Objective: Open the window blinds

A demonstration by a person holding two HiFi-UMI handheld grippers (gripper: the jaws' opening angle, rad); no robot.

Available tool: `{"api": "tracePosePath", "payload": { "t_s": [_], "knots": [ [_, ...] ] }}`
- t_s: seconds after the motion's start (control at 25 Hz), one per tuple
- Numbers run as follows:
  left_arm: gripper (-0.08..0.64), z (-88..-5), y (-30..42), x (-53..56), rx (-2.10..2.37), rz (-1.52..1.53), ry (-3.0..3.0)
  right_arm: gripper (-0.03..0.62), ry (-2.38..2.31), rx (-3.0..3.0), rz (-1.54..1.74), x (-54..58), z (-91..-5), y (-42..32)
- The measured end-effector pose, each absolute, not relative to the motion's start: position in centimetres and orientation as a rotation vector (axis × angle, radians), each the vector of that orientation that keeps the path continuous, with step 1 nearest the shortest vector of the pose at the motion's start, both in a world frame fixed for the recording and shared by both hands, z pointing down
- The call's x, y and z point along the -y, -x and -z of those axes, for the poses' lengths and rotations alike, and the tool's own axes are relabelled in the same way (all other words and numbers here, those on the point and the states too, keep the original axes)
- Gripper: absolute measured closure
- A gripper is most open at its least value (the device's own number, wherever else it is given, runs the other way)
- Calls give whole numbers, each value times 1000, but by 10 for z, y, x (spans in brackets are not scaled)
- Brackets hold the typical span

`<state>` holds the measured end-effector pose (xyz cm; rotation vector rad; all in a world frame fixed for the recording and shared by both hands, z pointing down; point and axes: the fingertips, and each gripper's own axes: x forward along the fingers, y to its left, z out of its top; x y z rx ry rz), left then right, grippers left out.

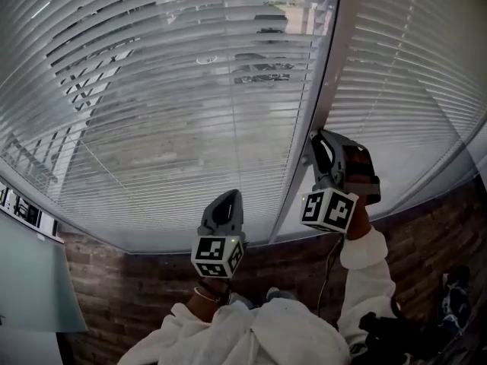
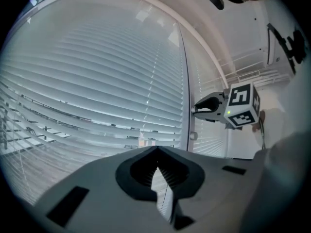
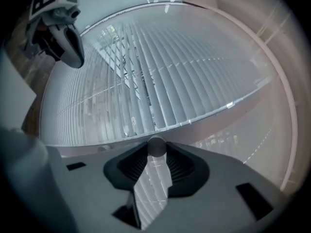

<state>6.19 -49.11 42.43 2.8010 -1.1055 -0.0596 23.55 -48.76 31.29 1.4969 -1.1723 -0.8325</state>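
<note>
White slatted blinds [image 1: 175, 90] cover the window, and their slats are tilted enough that buildings show through. A second blind [image 1: 411, 74] hangs to the right of the upright frame post [image 1: 329, 74]. My right gripper [image 1: 318, 141] is raised to that post. In the right gripper view it [image 3: 156, 153] is shut on the round grey end of the blind wand [image 3: 156, 144]. The left gripper view shows the thin wand [image 2: 187, 81] hanging beside the post, with the right gripper's tips [image 2: 195, 109] on it. My left gripper [image 1: 230, 198] is lower and to the left, short of the slats, shut on nothing [image 2: 156, 149].
The window sill [image 1: 152, 242] runs below the blinds over a dark brick wall [image 1: 129, 287]. A pale glass panel [image 1: 34, 287] stands at the lower left. A small round knob [image 2: 193, 136] sits on the post below the right gripper.
</note>
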Motion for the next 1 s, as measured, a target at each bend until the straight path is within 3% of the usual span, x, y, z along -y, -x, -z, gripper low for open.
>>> {"api": "tracePosePath", "payload": {
  "t_s": [0.52, 1.0],
  "knots": [
    [560, -421, -77, 485, 1157, 47, -2803, 463, -1088, 953, 1087, 487, -317, -234],
    [560, -422, -85, 481, 1234, 36, -2778, 463, -1047, 942, 1143, 487, -320, -236]
  ]
}}
